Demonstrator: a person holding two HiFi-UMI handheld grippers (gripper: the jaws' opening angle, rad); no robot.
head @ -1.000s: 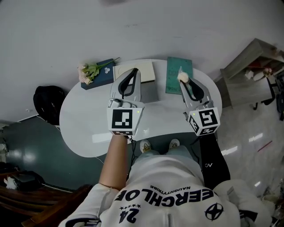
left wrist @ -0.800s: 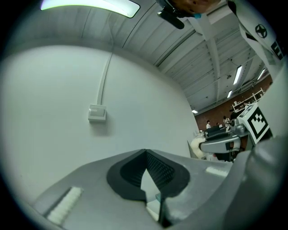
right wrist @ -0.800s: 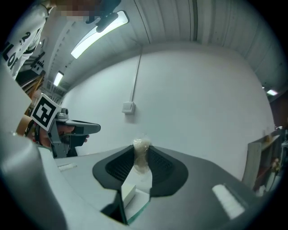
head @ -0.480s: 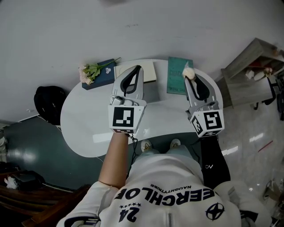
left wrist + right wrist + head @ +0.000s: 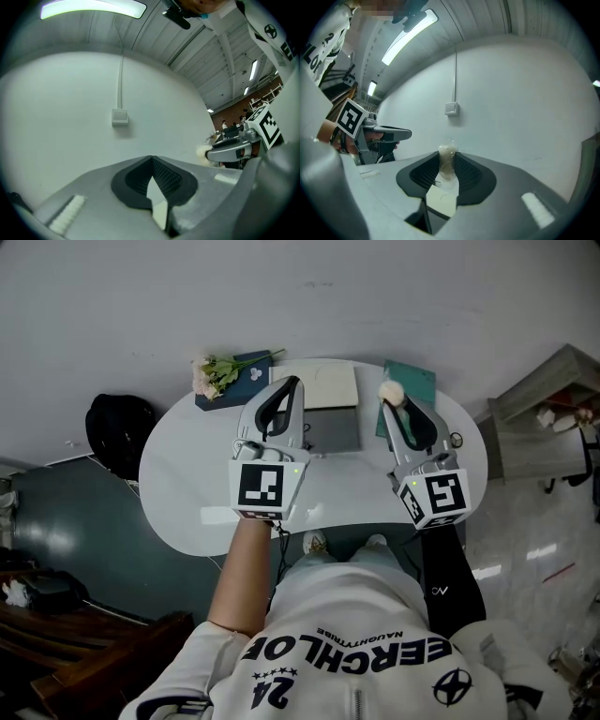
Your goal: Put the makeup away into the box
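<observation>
The left gripper (image 5: pixel 151 160) is held level above the white oval table (image 5: pixel 187 493), and its jaws are seen closed tip to tip with nothing between them. The right gripper (image 5: pixel 446 166) is likewise held level, and its jaws are clamped on a cream makeup puff (image 5: pixel 391 390), whose fluffy end sticks out past the tips. In the head view the puff is seen above the far right part of the table, at the near edge of a flat teal thing (image 5: pixel 419 378) (book or case, it cannot be told), and just to the right of the box (image 5: pixel 337 432). The grey box is set at the middle of the table's far side, with a pale panel (image 5: pixel 330 385) behind it, and is partly covered by the left gripper. A dark blue book (image 5: pixel 251 371) with a sprig of flowers (image 5: pixel 214 376) on it is placed at the far left, and a black bag (image 5: pixel 117 432) is seen on the floor beside the table.
</observation>
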